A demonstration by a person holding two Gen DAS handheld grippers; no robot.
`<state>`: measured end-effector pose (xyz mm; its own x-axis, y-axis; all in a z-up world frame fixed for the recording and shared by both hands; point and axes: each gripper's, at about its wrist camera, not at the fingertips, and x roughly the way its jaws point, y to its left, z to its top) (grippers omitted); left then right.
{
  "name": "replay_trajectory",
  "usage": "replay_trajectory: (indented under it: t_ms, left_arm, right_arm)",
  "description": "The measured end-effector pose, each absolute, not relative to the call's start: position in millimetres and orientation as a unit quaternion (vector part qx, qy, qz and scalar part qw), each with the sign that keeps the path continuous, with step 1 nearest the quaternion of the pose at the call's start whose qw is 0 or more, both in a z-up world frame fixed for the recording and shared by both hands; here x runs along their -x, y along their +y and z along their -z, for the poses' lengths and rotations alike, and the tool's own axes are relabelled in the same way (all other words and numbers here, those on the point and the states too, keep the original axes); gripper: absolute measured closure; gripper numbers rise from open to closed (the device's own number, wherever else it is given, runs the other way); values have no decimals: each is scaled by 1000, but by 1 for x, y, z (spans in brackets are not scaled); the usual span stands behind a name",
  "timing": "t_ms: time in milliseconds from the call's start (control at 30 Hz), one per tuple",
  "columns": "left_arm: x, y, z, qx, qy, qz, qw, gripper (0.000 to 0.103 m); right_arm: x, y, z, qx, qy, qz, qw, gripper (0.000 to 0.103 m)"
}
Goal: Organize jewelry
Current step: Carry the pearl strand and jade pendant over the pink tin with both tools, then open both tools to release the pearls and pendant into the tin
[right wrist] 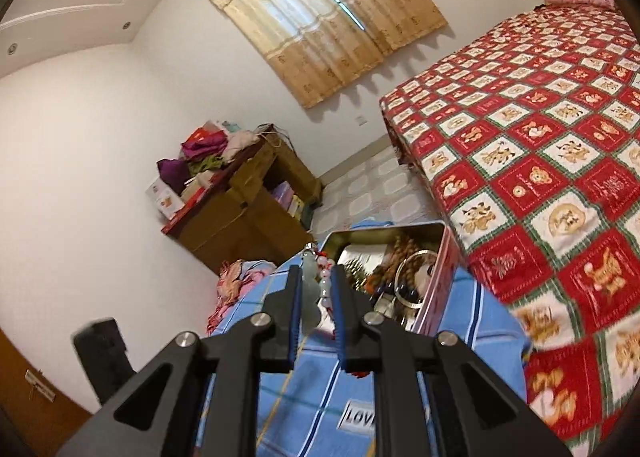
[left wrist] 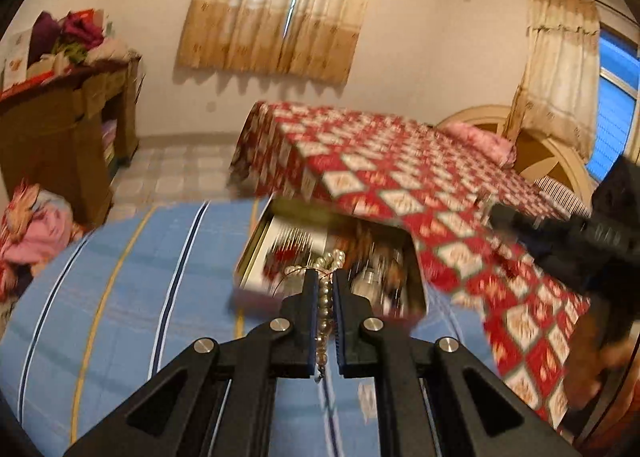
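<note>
An open metal tin [left wrist: 414, 281] holding jewelry sits on a blue striped cloth [left wrist: 140, 277]; it also shows in the right wrist view [right wrist: 434, 277]. My left gripper [left wrist: 326, 277] is shut on a pearl necklace [left wrist: 325, 309], which hangs between the fingers just in front of the tin. My right gripper [right wrist: 316, 275] is shut on a pale jade pendant with red and white beads [right wrist: 312, 289], held above the blue cloth [right wrist: 320, 389] left of the tin. The right gripper's black body [left wrist: 580, 241] shows at the right of the left wrist view.
A bed with a red checked teddy-bear cover [right wrist: 540, 145] lies right of the tin. A brown wooden table [right wrist: 240, 213] piled with clothes stands by the wall. Pink floral fabric [left wrist: 32, 229] lies at the left. A curtained window [left wrist: 276, 9] is behind.
</note>
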<state>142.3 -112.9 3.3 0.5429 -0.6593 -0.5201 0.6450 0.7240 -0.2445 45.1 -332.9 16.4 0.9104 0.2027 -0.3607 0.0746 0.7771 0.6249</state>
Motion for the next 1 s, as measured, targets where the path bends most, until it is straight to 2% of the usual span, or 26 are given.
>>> replay_trajectory:
  t_ms: [133,333,700,1000]
  left_arm:
    - [-170,-141,-3,24,293,389,873,97]
    - [-199,-183,33,-17,319,377,870,97]
    - [-209,-187,58,-62,352,330,874,97]
    - [-213,-181,55,-87,357,270,890,97]
  right_arm:
    - [-72,-339,-5,-326,218,-19,920,86]
    - [-108,-335,25,-300,252,5,920,86]
    - [-135,-320,49,-235,290,32,927,86]
    - [-143,-311,60,-205,314,59,925,85]
